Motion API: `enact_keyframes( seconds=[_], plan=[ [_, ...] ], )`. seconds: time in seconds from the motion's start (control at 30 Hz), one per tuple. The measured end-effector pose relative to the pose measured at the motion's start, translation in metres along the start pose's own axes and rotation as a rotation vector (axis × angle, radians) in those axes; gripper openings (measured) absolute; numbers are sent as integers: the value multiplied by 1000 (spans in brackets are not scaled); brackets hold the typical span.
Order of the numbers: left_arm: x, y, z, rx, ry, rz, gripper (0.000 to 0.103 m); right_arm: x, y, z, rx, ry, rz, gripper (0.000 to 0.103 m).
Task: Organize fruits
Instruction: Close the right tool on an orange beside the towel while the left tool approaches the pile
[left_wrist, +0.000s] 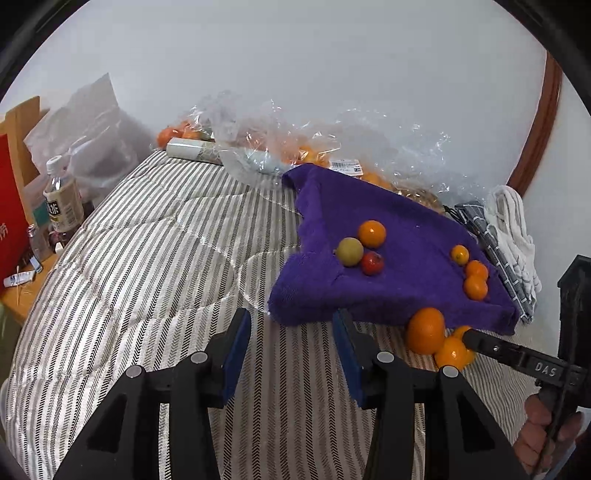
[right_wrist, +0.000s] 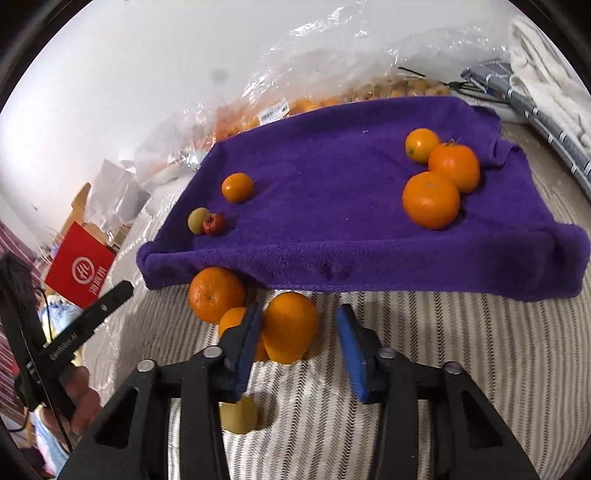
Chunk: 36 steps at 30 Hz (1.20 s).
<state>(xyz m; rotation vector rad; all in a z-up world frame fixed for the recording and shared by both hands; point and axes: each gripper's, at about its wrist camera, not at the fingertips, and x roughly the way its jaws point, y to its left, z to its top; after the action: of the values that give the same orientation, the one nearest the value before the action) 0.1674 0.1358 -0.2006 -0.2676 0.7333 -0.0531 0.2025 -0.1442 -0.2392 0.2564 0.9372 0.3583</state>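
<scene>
Left claw (left_wrist: 291, 317): spread, with nothing between its pads, held over the striped bed cover (left_wrist: 147, 258).
Towel (right_wrist: 332, 184): purple, laid on the bed (plastic bags (right_wrist: 314, 74) are seen behind it).
Left group (right_wrist: 213, 224): a green fruit, a red fruit and a small orange are gathered at the towel's left end.
Loose oranges (right_wrist: 217, 293): three lie together on the bed cover, at the towel's front edge.
Right claw (right_wrist: 299, 308): narrowly spread; the front orange (right_wrist: 290, 326) is framed by its pads, the right pad clear of it.
Right group (right_wrist: 430, 199): three oranges on the towel, touching.
</scene>
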Motion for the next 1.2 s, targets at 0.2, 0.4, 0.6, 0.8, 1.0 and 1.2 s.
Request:
enact_keyframes(
  seconds=[0.2, 0.4, 0.6, 0.8, 1.0, 1.2],
  plan=[
    [3, -4, -3, 23, 15, 6, 44, -9, -4, 1, 7, -29, -45, 30],
    [1, -6, -3, 33, 14, -4, 44, -37, -25, -6, -14, -77, -176, 30],
    [9, -9, -5, 44, 64, -17, 44, -37, -35, -17, -81, -52, -240, 31],
    [17, -15, -10, 74, 106, -10, 44, -24, -34, -22, -116, -63, -228, 36],
    [22, -26, -12, 133, 130, 16, 47, -17, -28, -26, -186, -68, -258, 37],
    [22, -27, -12, 136, 133, 16, 49, -18, -33, -24, -177, -69, -229, 37]
  ],
)
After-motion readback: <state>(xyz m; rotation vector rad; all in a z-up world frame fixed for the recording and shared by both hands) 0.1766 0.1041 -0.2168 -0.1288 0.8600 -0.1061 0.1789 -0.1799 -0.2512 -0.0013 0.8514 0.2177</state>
